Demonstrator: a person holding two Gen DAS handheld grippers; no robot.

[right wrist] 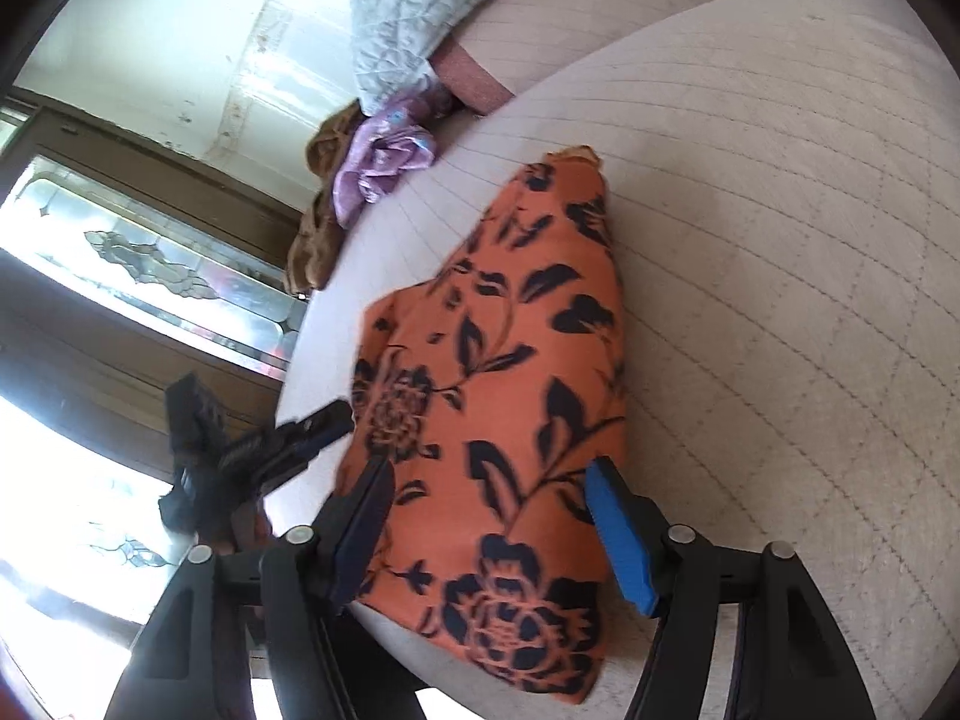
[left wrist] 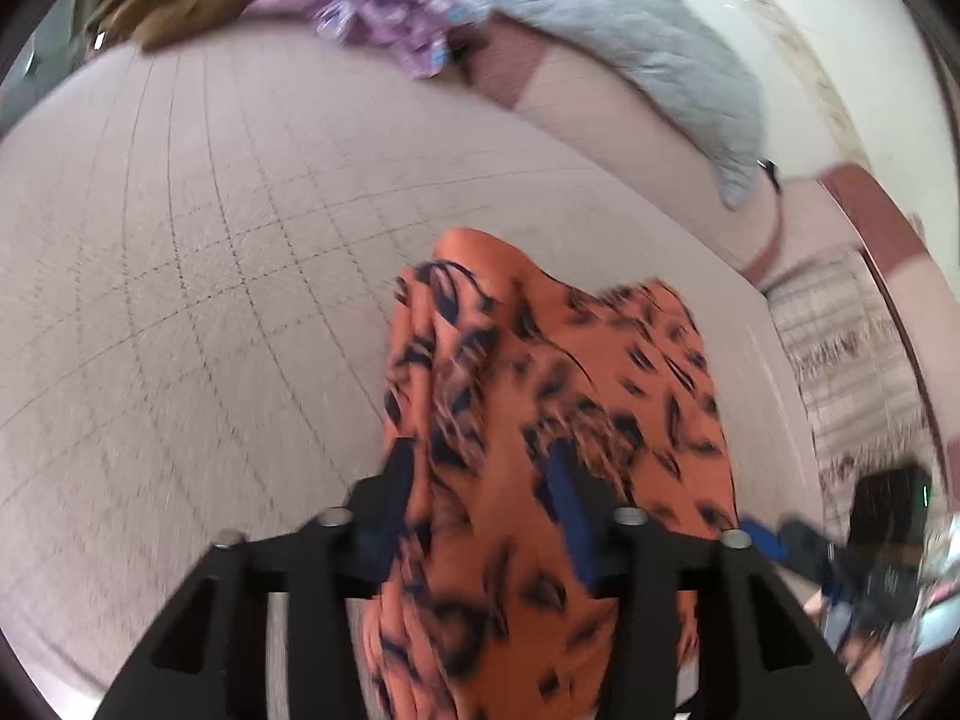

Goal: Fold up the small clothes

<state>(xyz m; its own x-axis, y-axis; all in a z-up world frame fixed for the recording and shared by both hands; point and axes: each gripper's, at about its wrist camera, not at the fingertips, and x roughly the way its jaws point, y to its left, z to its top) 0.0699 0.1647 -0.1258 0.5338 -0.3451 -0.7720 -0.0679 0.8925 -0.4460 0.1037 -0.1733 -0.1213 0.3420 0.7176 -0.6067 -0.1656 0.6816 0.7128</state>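
Left wrist view: left gripper (left wrist: 480,516) jaws apart w/ orange garment (left wrist: 540,420) between — grip unclear; right gripper (right wrist: 486,516) wide open astride it — mid-fold; next, pinch an edge.

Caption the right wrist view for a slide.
Right gripper open over an orange flowered garment lying on a quilted bed.

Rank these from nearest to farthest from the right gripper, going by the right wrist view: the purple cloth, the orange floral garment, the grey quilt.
1. orange floral garment, between the right gripper fingers.
2. purple cloth, farther up the bed, left.
3. grey quilt, beyond it at the top.
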